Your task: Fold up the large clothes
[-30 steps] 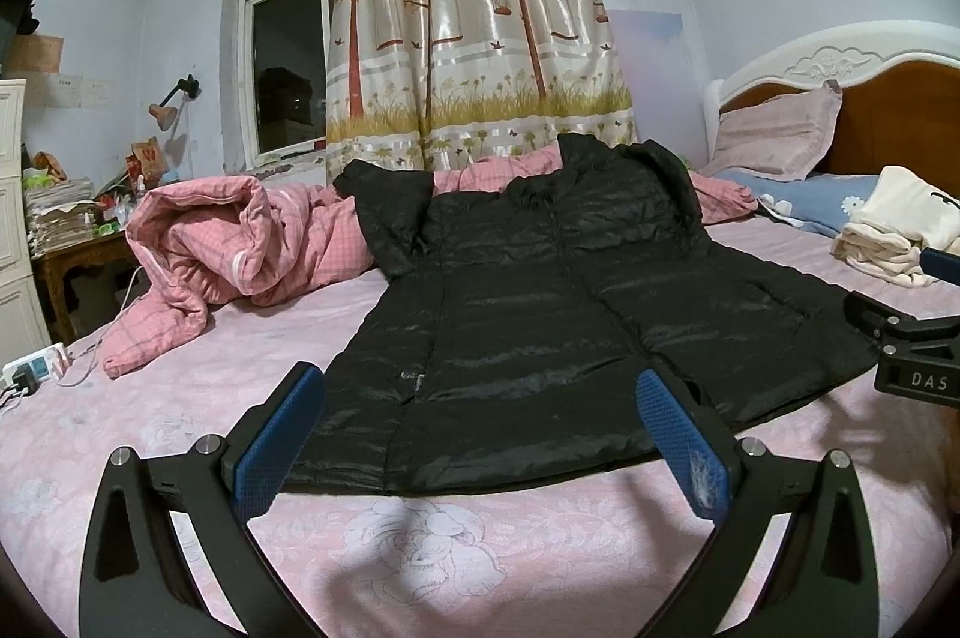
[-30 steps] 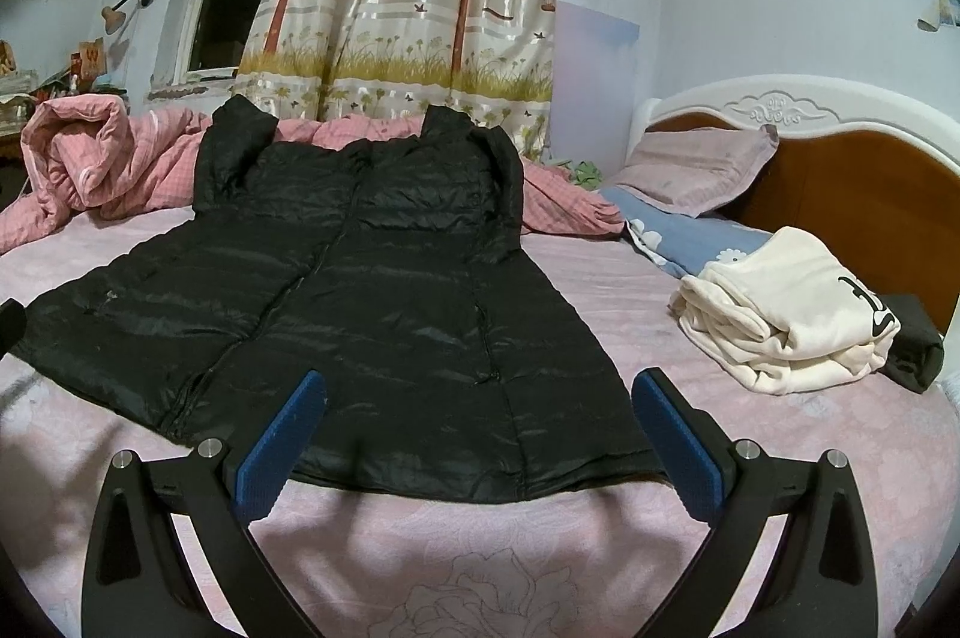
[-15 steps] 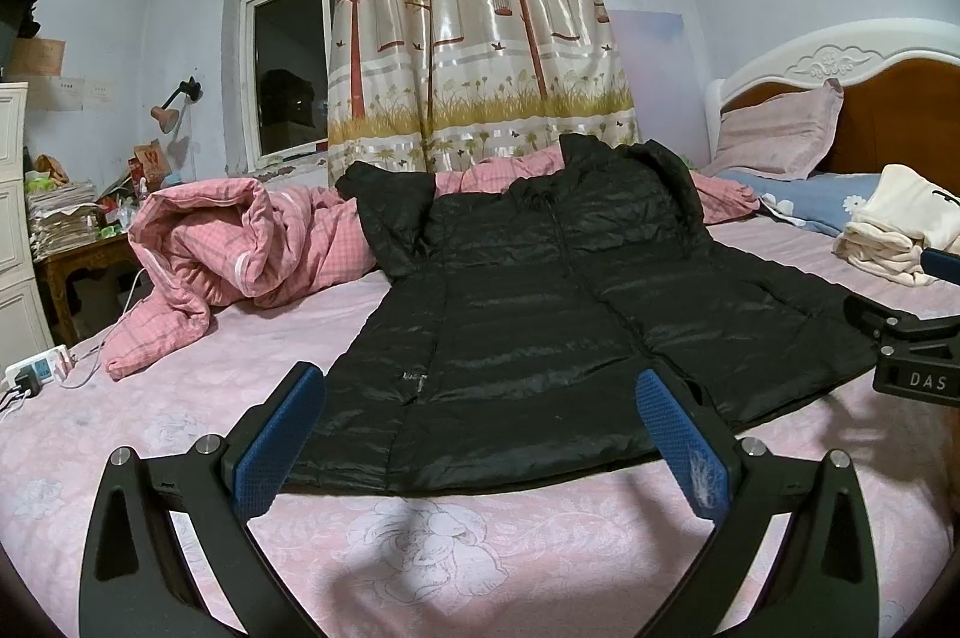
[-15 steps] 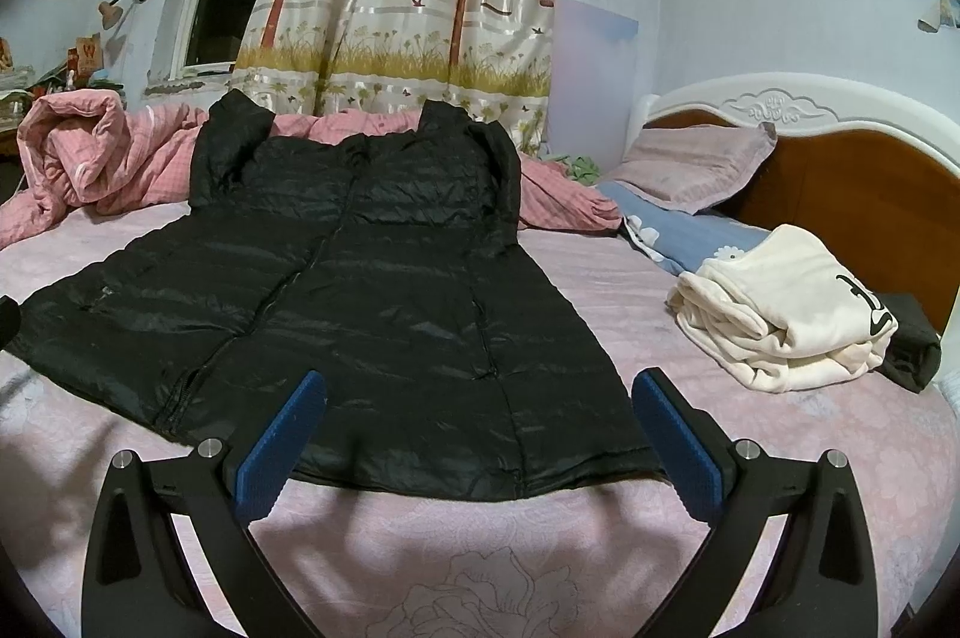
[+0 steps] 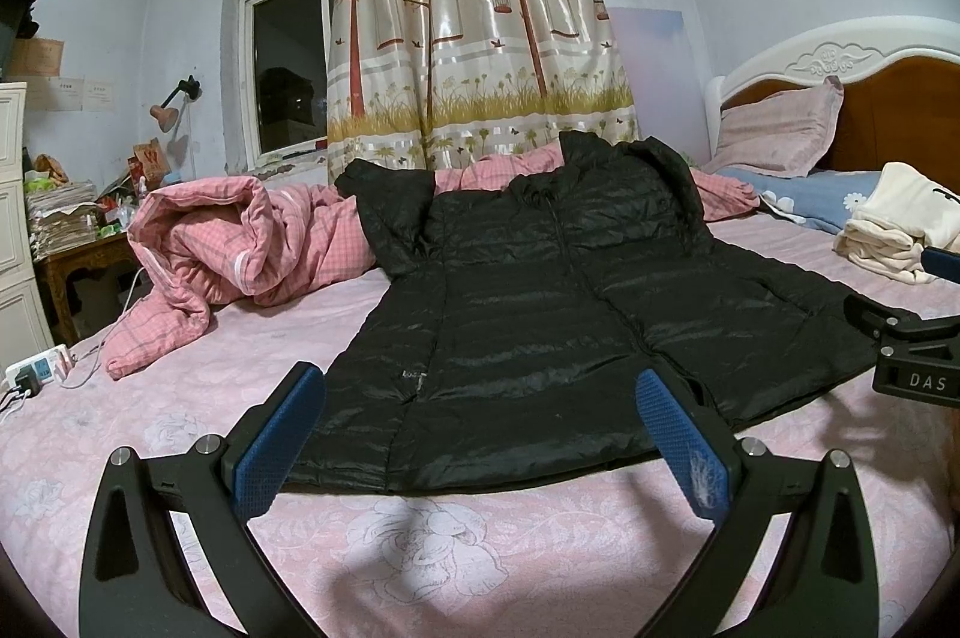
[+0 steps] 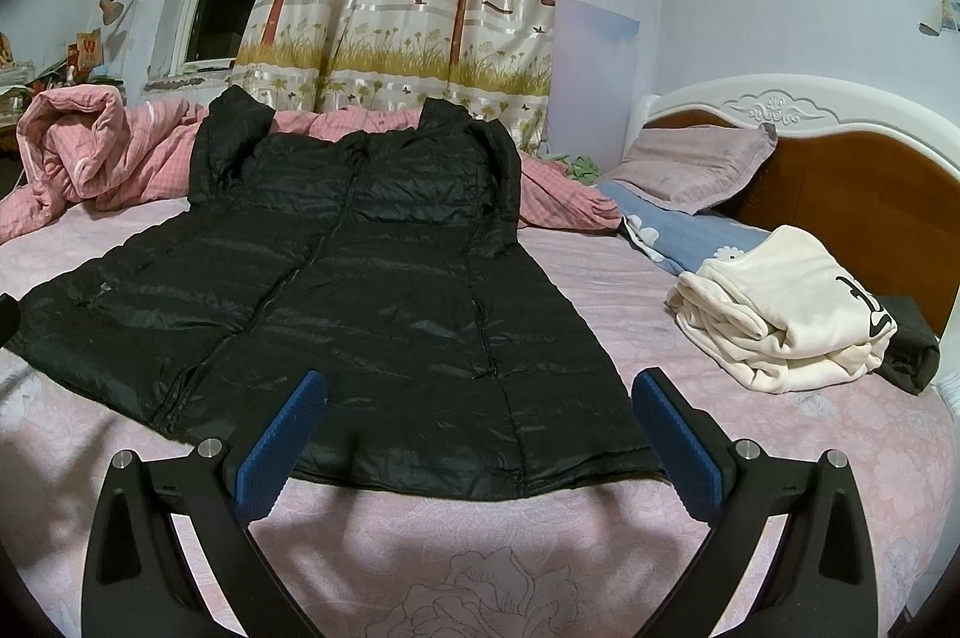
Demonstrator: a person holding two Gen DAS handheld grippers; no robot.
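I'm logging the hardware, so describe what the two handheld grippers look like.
Both the left gripper and right gripper have matte black angular frames, silver bolts and blue textured fingertips. The left's pad shows white scuffing. Seen from the left camera, the right gripper's body reads "DAS" in white.

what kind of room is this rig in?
A home bedroom, almost certainly. The black jacket lies spread on a bed with a carved headboard and pillows; a curtain hangs by the window. Both grippers, left and right, are open.
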